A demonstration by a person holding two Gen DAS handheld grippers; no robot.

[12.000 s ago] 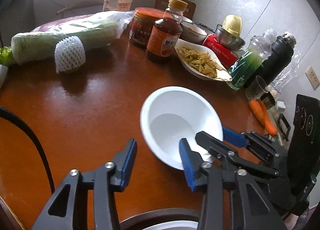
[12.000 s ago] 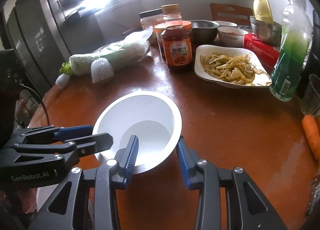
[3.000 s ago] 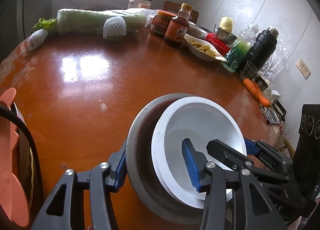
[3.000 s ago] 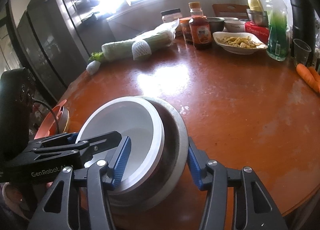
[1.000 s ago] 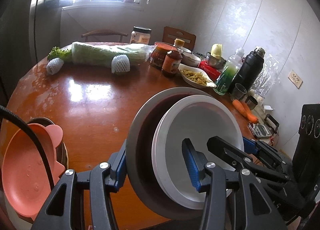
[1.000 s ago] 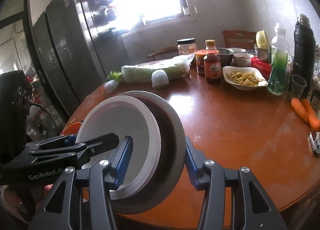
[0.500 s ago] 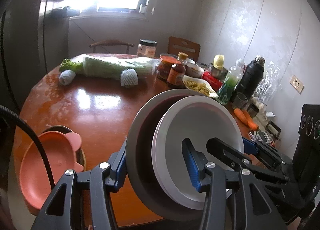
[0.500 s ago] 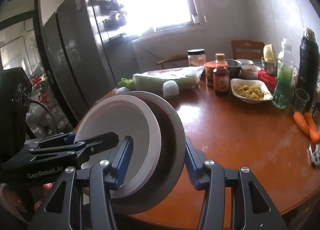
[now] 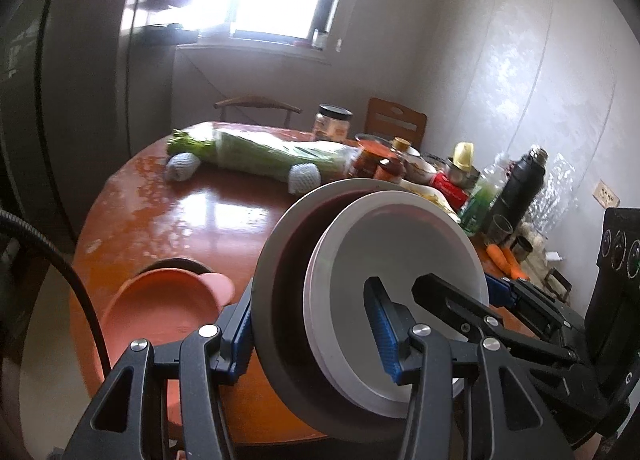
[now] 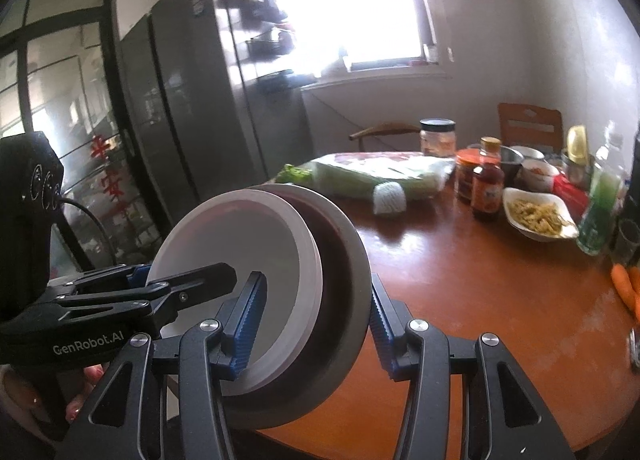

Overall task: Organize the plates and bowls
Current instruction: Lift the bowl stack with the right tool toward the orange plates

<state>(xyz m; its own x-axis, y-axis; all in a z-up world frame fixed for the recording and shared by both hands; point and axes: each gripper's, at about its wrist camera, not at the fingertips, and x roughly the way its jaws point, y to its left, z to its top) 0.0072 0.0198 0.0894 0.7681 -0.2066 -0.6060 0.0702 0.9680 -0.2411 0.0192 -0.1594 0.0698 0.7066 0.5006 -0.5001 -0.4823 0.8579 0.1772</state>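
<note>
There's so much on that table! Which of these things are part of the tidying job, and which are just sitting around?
Part of the job:
white bowl
gray bowl it nests in
pink dish
left gripper
right gripper

Just lying about:
wrapped cabbage
sauce bottle
dish of food
green drink bottle
carrots
black flask

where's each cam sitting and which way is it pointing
Left wrist: on the left hand-held gripper, facing along its fingers across the table toward the window; its fingers clamp the stacked bowls, and the right hand-held gripper reaches in from the right.
Right wrist: on the right hand-held gripper, facing the fridge and window; its fingers clamp the bowls too, the left hand-held gripper entering from the left.
Shared: the bowls, table, cabbage, bottles.
</note>
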